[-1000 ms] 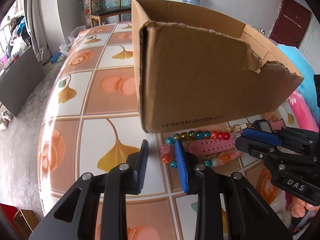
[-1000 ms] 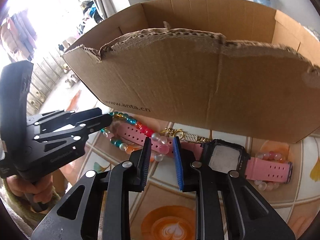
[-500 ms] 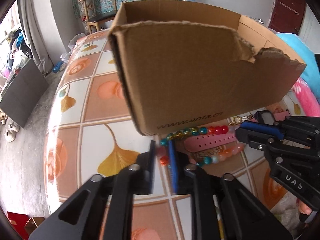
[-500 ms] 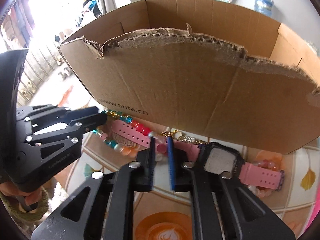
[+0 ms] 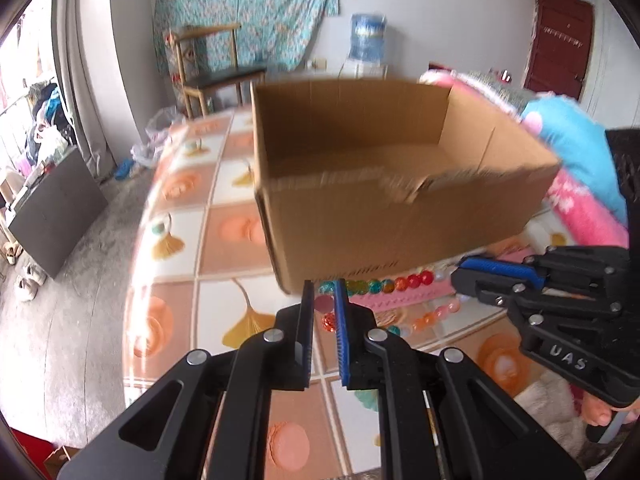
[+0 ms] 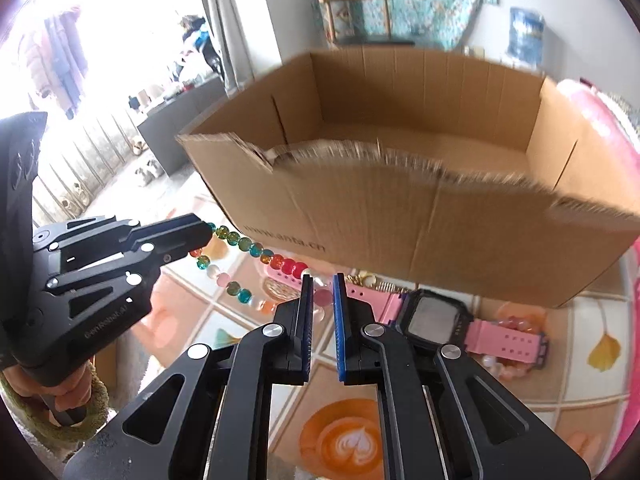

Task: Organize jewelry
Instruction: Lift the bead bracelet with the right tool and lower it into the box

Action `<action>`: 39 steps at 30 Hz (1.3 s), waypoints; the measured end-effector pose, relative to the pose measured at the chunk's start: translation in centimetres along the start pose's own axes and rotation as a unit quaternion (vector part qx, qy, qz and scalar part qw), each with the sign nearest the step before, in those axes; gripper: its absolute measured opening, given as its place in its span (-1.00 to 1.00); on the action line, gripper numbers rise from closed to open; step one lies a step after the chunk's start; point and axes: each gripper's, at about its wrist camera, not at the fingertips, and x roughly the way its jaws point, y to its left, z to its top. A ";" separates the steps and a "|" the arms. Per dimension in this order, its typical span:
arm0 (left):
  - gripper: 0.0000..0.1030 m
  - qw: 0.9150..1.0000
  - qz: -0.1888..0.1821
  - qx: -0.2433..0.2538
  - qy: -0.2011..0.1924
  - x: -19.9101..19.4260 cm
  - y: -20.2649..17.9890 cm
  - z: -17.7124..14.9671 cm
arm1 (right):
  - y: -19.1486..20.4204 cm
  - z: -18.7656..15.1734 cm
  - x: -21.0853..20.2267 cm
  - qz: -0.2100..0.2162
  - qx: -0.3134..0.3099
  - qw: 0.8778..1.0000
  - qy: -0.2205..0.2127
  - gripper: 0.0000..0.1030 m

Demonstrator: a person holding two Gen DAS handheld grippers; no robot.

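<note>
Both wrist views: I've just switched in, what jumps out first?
The open cardboard box fills the middle of the table. In front of it the bead necklace stretches between the left gripper and the right gripper, both shut on it. The pink-strapped watch lies flat on the table by the right gripper.

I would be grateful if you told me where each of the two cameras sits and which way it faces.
Left wrist: on the left claw, facing down and forward at the brown cardboard box on the tiled table; the right claw enters from the right.
Right wrist: on the right claw, same heading, over the pink-strapped black watch; the left claw and a hand show at left.
Shared: the box and the multicoloured bead strand, pinched by both claws.
</note>
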 end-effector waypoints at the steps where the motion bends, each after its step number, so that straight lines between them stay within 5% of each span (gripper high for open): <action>1: -0.82 1.000 -0.002 0.001 -0.010 -0.8 0.0 0.2 | 0.2 0.0 -0.4 -0.001 -0.002 1.000 -0.006 -0.85; 12: -0.82 0.994 -0.004 0.039 -0.099 -6.1 -1.5 4.2 | -2.3 0.4 -6.0 0.000 -0.004 0.997 -0.076 -0.85; 22: -0.82 0.988 0.028 0.063 -0.138 -6.5 -1.9 9.2 | -6.4 6.8 -4.9 0.021 -0.006 0.994 -0.106 -0.85; 39: -0.82 0.992 0.054 0.104 -0.041 4.7 -1.5 18.9 | -12.7 16.1 3.2 0.053 -0.026 0.998 0.003 -0.85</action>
